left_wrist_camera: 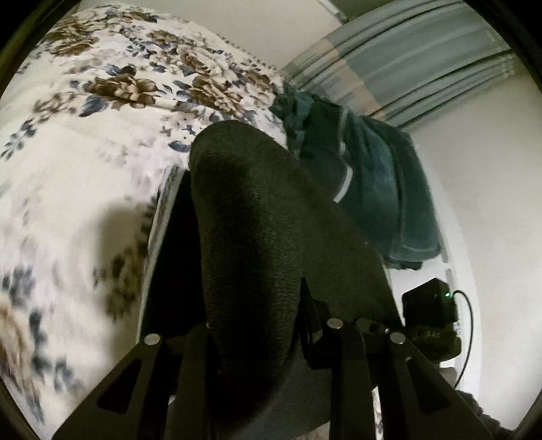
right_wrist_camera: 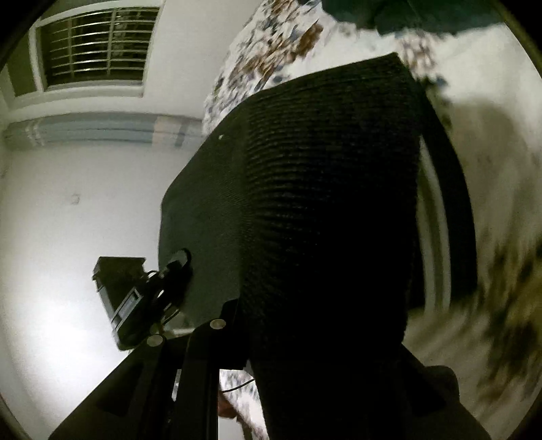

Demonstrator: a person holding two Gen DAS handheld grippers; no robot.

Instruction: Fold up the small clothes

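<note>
A dark knitted garment [left_wrist_camera: 257, 230] hangs across my left gripper [left_wrist_camera: 261, 304], which is shut on it; the cloth hides the fingertips. The same dark ribbed garment [right_wrist_camera: 325, 189] fills the right wrist view, draped over my right gripper [right_wrist_camera: 288, 321], which is shut on it, fingertips hidden. Both grippers hold it up above the floral bedsheet [left_wrist_camera: 84, 152]. The other gripper shows at the garment's edge in each view, the right one in the left wrist view [left_wrist_camera: 430, 311] and the left one in the right wrist view [right_wrist_camera: 145, 294].
A pile of teal clothes [left_wrist_camera: 366, 176] lies at the bed's far edge, also at the top of the right wrist view [right_wrist_camera: 406, 13]. Striped curtains [left_wrist_camera: 406, 57] hang behind. A barred window [right_wrist_camera: 98, 44] and white wall [right_wrist_camera: 67, 220] are at left.
</note>
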